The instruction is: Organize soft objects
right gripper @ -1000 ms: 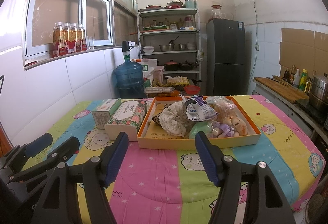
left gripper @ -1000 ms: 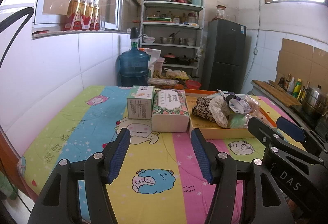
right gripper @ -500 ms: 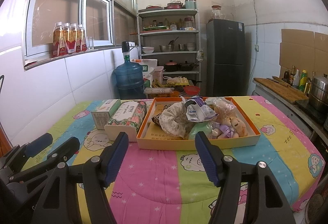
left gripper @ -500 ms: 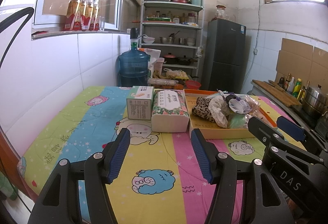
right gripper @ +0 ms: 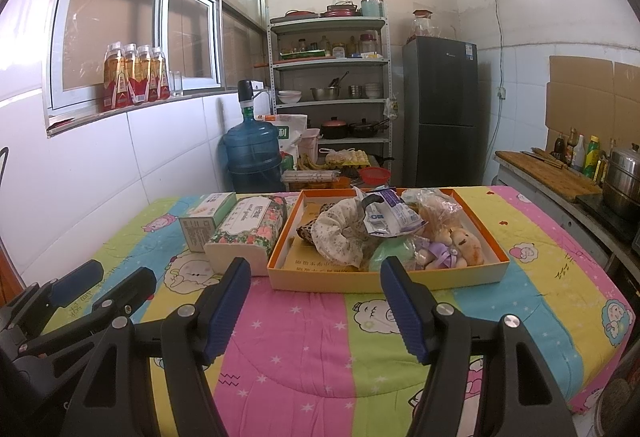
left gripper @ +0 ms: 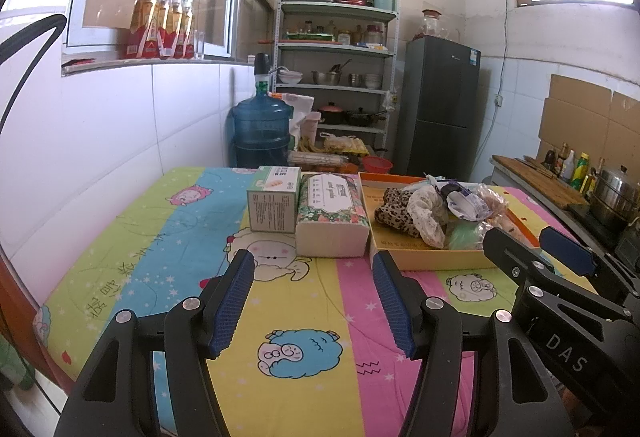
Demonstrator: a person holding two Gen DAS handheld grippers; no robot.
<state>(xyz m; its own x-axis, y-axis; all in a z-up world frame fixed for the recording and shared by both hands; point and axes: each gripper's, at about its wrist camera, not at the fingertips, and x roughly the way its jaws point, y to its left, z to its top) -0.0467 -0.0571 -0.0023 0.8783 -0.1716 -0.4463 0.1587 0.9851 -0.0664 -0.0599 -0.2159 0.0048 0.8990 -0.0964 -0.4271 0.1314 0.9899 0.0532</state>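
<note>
Honestly, nothing has changed over the last second: both views match the earlier ones, and no object or gripper has shifted. So for the task that tells me little. It could be a pause ahead of sorting, or the quiet after everything soft has landed in the tray.

Going left to right: a green tissue box [left gripper: 274, 199] sits toward the far edge of the cartoon quilt [left gripper: 168, 233], touching a floral tissue pack [left gripper: 332, 213], which sits right against the orange tray [right gripper: 384, 279]. The tray holds a loose heap: a leopard-print cloth [left gripper: 390, 213], a pale floral fabric piece [right gripper: 338, 237], a crinkly blue-white packet [right gripper: 390, 217], something soft and green [right gripper: 390, 251] and a small plush in purple [right gripper: 448, 251] at the right end. It all looks squishy and tangled, piled rather than laid out.

The left gripper [left gripper: 314, 303] hovers over the quilt's near edge, jaws spread wide and holding nothing. The right gripper [right gripper: 316, 309] is likewise spread and empty, facing the tray.
</note>
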